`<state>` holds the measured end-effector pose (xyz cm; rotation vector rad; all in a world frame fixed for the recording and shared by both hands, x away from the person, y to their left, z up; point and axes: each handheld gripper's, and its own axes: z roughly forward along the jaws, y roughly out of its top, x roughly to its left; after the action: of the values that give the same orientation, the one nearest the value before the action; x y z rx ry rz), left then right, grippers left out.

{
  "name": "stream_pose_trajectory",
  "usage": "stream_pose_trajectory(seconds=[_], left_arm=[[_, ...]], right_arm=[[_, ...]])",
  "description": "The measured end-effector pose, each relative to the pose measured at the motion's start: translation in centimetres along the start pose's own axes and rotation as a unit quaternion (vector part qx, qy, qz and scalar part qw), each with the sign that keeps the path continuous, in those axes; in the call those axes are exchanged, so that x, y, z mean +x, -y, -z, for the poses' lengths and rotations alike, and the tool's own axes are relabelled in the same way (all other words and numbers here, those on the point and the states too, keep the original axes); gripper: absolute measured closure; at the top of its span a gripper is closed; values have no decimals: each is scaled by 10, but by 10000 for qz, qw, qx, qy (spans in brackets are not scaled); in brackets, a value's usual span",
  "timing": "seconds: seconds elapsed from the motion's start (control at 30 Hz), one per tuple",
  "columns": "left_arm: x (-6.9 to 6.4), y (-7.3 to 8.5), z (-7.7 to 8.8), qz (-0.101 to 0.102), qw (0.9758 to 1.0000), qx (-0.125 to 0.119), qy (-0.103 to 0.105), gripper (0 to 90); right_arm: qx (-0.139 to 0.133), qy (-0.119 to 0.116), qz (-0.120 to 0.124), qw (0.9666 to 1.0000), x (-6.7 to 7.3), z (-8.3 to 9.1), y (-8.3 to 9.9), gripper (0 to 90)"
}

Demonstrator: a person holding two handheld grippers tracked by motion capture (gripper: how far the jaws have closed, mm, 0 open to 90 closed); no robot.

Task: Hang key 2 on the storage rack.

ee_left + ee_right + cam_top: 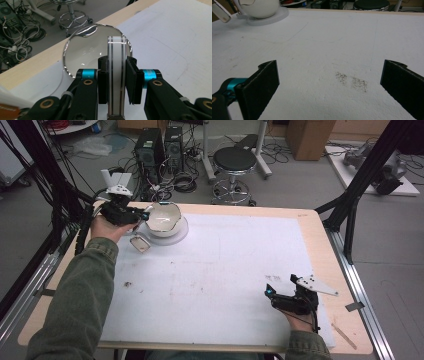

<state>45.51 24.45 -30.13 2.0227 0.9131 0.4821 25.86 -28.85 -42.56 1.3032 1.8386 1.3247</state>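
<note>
Left claw (pixel 116 82) clamped on flat banded handle of round clear glass lid (pixel 96 48), lid lifted beside white ceramic bowl (pixel 163 219) on round white saucer (pixel 181 233), far left of table (pixel 320 245). I judge step: carry lid clear. Keep grip firm, lid level, avoid clipping bowl rim. Right claw (pixel 329 87) wide, nothing between pads, resting near right.

Bowl (pixel 164 218): white, glossy. Handle (pixel 116 75) in left gripper (pixel 116 81): clear w/ dark stripes. Gripper jaws: black, teal bands. Sheet (pixel 225 270): white, dark specks. Table (pixel 320 250): light wood. Sleeve (pixel 80 300): olive green.
</note>
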Motion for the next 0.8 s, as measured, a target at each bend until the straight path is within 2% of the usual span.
stream_pose_trajectory(seconds=[0.2,0.4,0.53,0.8], left_arm=[[13,0,15,67,9998,83,-151,743],[31,3,34,345,9987,-146,-352,743],[42,2,45,334,9981,-95,-518,743],[58,-1,70,480,9954,-362,-744,743]], right_arm=[[-20,31,-78,10000,-1,2,0,9],[-17,42,-109,9999,-1,2,0,9],[-36,50,-95,9999,-2,2,0,9],[-26,69,-105,9999,-2,2,0,9]])
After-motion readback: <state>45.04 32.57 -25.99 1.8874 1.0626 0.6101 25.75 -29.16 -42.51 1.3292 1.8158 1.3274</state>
